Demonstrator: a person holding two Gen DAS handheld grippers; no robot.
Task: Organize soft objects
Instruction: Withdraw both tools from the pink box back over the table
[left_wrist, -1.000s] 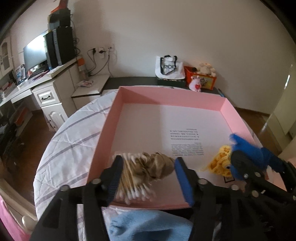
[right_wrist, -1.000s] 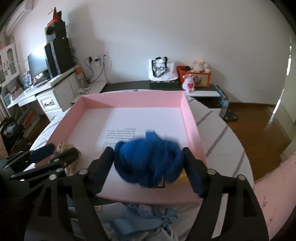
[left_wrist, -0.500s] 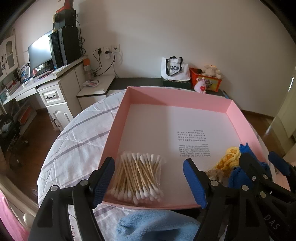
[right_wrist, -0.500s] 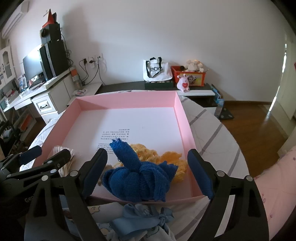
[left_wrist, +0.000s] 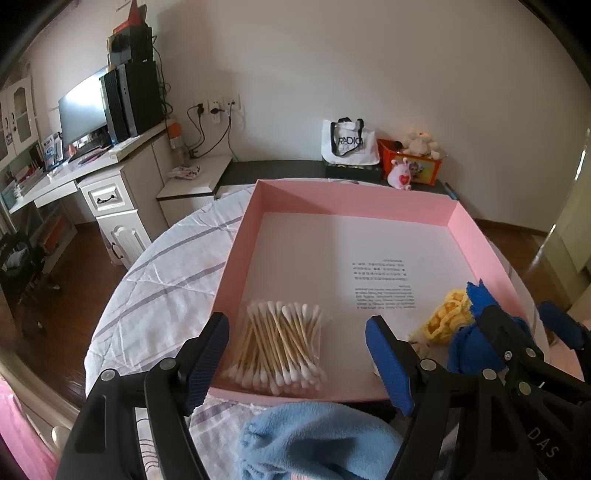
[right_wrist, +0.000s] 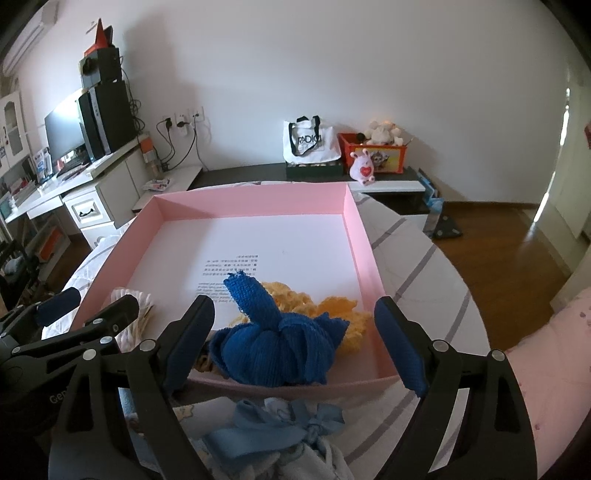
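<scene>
A shallow pink box (left_wrist: 236, 258) with a white printed floor is set on a round table covered by a striped white cloth (left_wrist: 162, 295).

Left gripper (left_wrist: 295, 354): the jaws are observed apart, having just been opening, and nothing is pressed by the pads. A clear packet of cotton swabs (left_wrist: 277, 343) is seen lying flat on the box floor in the near left corner, in line with the gap between the blue pads but free of both.

Right gripper (right_wrist: 295, 332): the jaws are likewise observed apart, having just been opening. A knotted blue cloth (right_wrist: 273, 347) is found resting inside the box against the near wall, between the pads and touched by neither. A yellow crocheted piece (right_wrist: 332, 314) is noted just behind and beside it, partly covered by it.

In the left wrist view, the blue cloth and yellow piece are recorded in the near right corner, well apart from the swabs.

Outside the box, on the near side, a light blue fleece item (left_wrist: 317, 439) and a pale blue bundle with ribbon (right_wrist: 273, 432) are seen lying on the cloth.
</scene>
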